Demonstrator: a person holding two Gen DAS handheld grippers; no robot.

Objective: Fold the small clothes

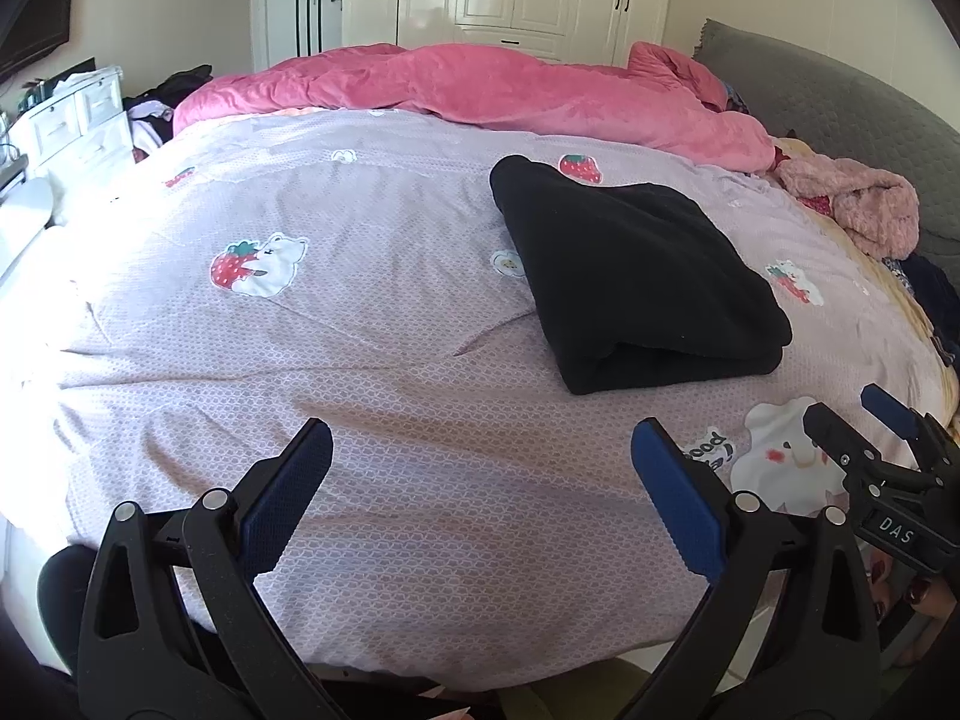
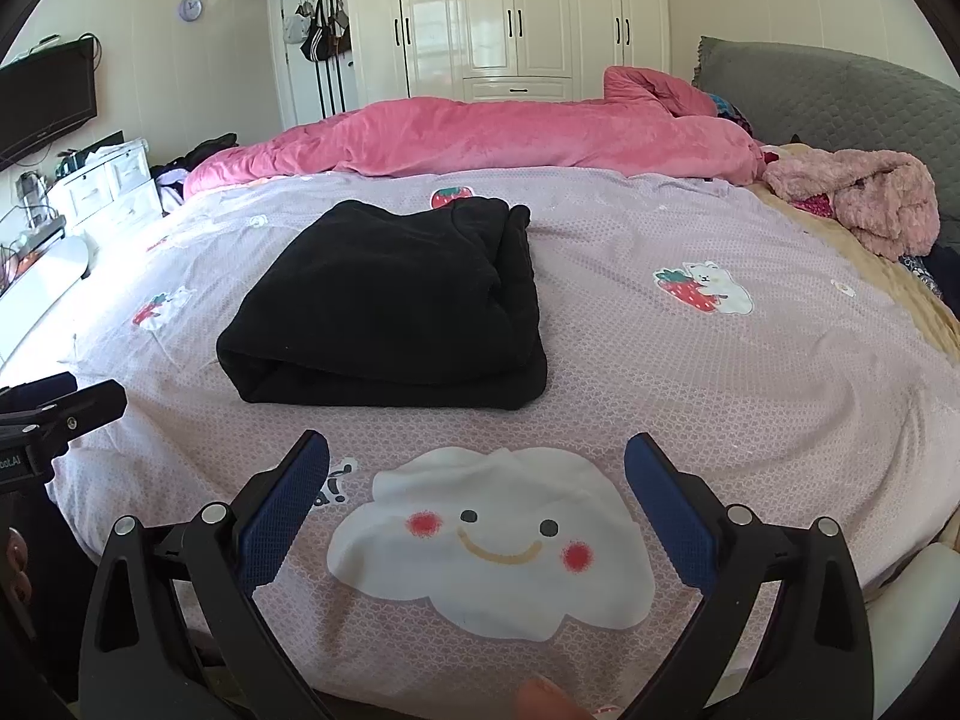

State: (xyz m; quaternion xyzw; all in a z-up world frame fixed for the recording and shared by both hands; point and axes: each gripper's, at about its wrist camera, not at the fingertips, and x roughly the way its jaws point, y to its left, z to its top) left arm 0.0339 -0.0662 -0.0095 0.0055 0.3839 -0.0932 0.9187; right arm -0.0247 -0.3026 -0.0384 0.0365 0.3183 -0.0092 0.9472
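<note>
A black garment (image 1: 636, 276) lies folded into a thick rectangle on the lilac bedsheet (image 1: 360, 360); it also shows in the right wrist view (image 2: 390, 306). My left gripper (image 1: 480, 438) is open and empty, low over the sheet, well short of the garment and to its left. My right gripper (image 2: 477, 450) is open and empty above a printed white cloud, just in front of the garment. The right gripper also shows at the right edge of the left wrist view (image 1: 858, 414), and the left gripper at the left edge of the right wrist view (image 2: 60, 396).
A pink duvet (image 1: 480, 90) is bunched along the far side of the bed. A fluffy pink garment (image 1: 858, 198) lies by the grey headboard (image 1: 840, 102) on the right. White drawers (image 1: 78, 114) stand to the left, wardrobes (image 2: 510, 12) behind.
</note>
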